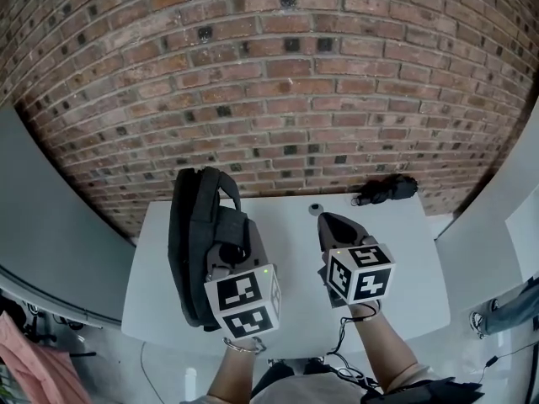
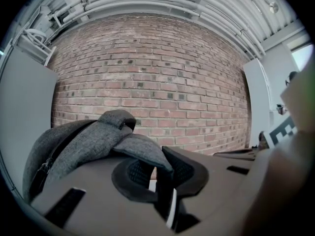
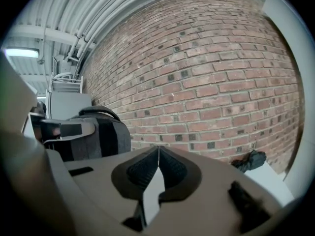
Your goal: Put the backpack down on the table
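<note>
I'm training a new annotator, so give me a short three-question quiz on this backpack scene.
1. What does the left gripper clamp? A: a bottle. B: a strap of the backpack. C: nothing.
2. True or false: the right gripper is shut, with nothing between its jaws.
3. Fill in: in the head view the backpack is over the table's ___ side.
Key: 1 B; 2 true; 3 left.

No text, brand, number or sign can be read anywhere. The cube [image 1: 244, 300] on the left gripper [image 1: 234, 251] and the cube [image 1: 360, 273] on the right gripper [image 1: 327, 219] carry only black-and-white square marker patterns, no letters or digits.
</note>
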The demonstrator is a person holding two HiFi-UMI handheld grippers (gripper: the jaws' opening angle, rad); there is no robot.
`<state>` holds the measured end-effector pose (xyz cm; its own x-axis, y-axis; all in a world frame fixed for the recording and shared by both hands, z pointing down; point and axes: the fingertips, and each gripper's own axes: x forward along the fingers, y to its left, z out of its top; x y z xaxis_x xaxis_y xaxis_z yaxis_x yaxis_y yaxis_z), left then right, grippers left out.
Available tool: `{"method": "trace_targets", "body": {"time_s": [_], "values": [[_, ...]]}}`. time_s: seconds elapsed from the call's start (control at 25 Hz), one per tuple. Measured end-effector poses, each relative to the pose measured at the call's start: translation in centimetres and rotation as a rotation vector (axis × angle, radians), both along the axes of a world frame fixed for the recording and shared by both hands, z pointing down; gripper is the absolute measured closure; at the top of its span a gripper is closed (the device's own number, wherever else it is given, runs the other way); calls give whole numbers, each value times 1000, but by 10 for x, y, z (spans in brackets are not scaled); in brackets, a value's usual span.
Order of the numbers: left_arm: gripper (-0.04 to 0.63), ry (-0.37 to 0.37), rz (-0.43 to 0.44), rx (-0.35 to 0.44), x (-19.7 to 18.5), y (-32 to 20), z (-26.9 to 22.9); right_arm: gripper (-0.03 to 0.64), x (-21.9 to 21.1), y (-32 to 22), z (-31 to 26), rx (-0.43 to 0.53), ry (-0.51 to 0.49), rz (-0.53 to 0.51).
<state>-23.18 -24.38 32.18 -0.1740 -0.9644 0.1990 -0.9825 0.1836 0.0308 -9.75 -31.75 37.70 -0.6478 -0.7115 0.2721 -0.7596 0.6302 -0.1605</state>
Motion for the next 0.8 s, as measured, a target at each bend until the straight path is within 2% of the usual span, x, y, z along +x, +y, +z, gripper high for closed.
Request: {"method": "trace_targets", "body": {"time_s": [0.8], "values": [[540,41,25,-44,66,-18,37,586,65,-5,19,-39,4,64]]}}
